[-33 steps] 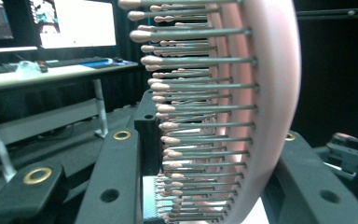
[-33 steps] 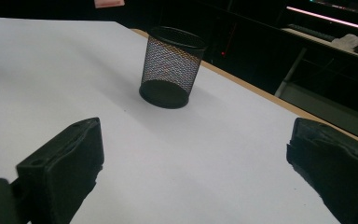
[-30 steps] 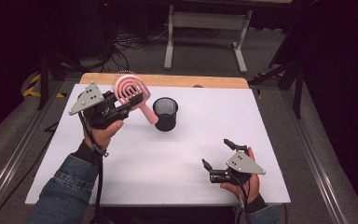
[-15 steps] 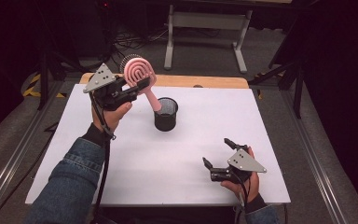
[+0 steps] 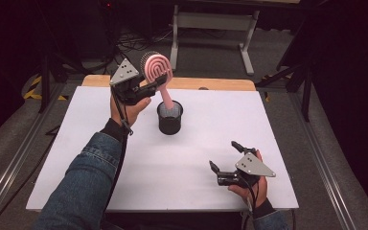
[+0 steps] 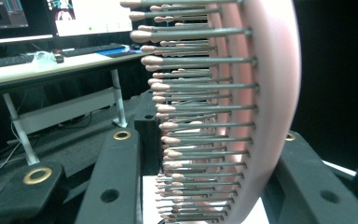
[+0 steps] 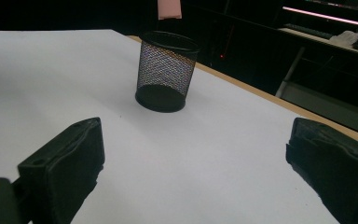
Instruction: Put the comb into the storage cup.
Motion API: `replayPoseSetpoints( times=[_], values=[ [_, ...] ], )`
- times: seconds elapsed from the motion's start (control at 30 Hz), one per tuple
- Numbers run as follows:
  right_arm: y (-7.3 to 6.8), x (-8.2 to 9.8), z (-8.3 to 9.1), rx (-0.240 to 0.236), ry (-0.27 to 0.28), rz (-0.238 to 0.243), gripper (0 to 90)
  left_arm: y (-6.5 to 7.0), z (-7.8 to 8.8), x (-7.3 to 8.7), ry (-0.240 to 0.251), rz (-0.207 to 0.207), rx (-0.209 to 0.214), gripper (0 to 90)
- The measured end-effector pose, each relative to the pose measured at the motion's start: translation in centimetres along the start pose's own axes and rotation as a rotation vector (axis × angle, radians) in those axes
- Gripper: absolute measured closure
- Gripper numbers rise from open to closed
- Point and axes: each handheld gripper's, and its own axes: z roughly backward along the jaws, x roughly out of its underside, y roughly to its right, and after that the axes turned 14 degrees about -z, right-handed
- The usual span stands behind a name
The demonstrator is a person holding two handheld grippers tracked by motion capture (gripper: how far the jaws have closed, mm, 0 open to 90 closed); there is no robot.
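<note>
My left gripper [image 5: 154, 85] is shut on the head of a pink hairbrush [image 5: 159, 72] and holds it up near the table's far edge. The brush stands nearly upright, handle [image 5: 167, 98] pointing down over a black mesh cup [image 5: 170, 120]. In the left gripper view the bristled brush head [image 6: 242, 112] sits between the two black jaws. In the right gripper view the pink handle tip [image 7: 169, 8] hangs above the rim of the mesh cup [image 7: 166, 70]. My right gripper [image 5: 225, 155] rests open at the front right of the table, nothing between its jaws.
The white tabletop [image 5: 100, 158] has a wooden strip [image 5: 211, 84] along its far edge. Behind the table are a metal stand [image 5: 211, 21], cables on the floor and dark equipment. A sleeved forearm [image 5: 86, 177] crosses the front left.
My left gripper has carried the brush to the right and toward the far edge. The brush has tipped more upright, its handle now over the cup. The right gripper has stayed put.
</note>
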Motion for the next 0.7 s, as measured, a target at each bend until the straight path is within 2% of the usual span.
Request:
replayPoseSetpoints(
  times=[0.1, 0.3, 0.7],
  values=[
    [0.0, 0.0, 0.0, -0.001, 0.0, 0.001, 4.6, 0.1, -0.4, 0.2, -0.011, 0.008, 0.0, 63.2],
    [0.0, 0.0, 0.0, -0.004, 0.0, 0.004, 4.6, 0.3, -1.0, 0.7, -0.032, 0.0, 0.001, 63.2],
    [0.0, 0.0, -0.1, -0.007, -0.006, 0.005, 4.6, 1.0, -2.4, 2.7, -0.066, 0.031, 0.022, 63.2]
  ],
)
